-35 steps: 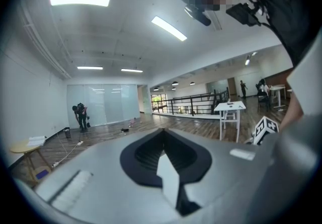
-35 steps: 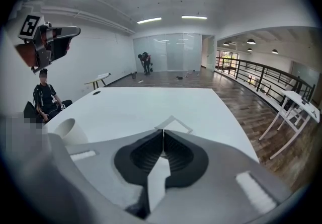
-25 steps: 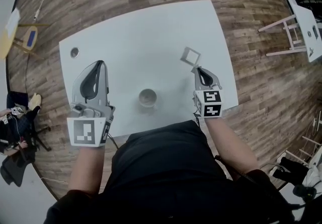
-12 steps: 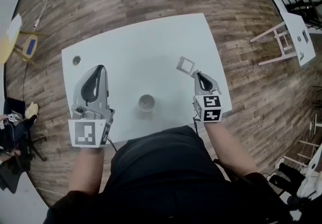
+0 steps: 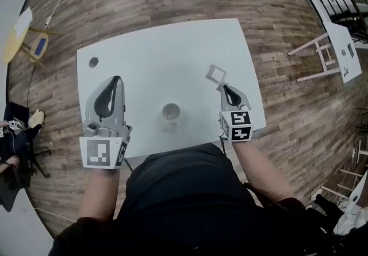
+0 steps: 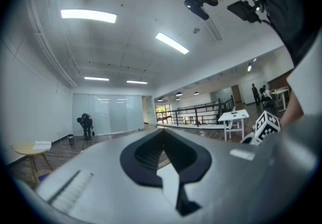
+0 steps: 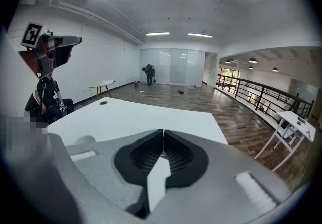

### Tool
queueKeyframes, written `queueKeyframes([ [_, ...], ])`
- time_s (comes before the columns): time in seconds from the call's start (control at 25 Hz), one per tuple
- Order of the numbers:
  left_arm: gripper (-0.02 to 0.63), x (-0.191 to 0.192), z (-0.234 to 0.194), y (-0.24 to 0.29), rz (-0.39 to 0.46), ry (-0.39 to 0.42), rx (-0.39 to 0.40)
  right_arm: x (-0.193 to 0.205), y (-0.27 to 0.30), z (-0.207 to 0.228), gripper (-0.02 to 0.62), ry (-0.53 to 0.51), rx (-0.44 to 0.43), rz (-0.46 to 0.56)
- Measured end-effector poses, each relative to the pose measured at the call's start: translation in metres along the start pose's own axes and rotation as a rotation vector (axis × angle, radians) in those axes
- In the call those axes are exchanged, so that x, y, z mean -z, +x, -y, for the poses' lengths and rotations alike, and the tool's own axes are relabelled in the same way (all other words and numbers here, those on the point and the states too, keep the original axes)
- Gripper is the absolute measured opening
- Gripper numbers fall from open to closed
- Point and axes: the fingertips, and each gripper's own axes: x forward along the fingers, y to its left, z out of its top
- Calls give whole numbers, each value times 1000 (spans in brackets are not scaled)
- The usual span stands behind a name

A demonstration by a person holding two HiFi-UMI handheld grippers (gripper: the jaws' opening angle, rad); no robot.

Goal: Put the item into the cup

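Head view. Cup (image 5: 171, 113): upright on white table (image 5: 144, 59), near its 6 o'clock edge, approx mid-width. Item (image 5: 216, 73): small flat grey square frame w/ pale middle, at 2 o'clock from cup and well apart from it. Looks to lie on the table. No real long axis, being square; set skew to table edges. R gripper (image 5: 223, 86): just beside item, which lies at 11 o'clock off its tips. Touching or not, can't tell from here. L gripper (image 5: 117, 78): at 10 o'clock from cup, on the side away from item, so R clearly the nearer one. Small round hole (image 5: 94, 62) near table's 10 o'clock corner.

Left gripper view. Shut tip to tip, nothing btwn pads. Points level across the room toward a railing (image 6: 201, 115). No table, cup or item in sight.

Right gripper view. Pressed together too, nothing seen btwn pads. Tilts down over bare table. Item not in sight, prob. hidden below the gripper's nose.

Judging from this: pick not yet made. Calls for opening R jaws, reaching to 11 o'clock onto one side of the frame, then carrying toward 8 o'clock to cup. Thin and flat, so likely awkward to pinch off the surface.
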Motion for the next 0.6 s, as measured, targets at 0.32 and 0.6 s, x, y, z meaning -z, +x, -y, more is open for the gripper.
queueKeyframes([
  [0.32, 2, 3, -4, -20, 7, 4, -33, -3, 1, -20, 8, -17, -54, 4],
  [0.6, 2, 3, -11, -36, 1, 5, -84, -8, 2, -40, 8, -57, -118, 7],
])
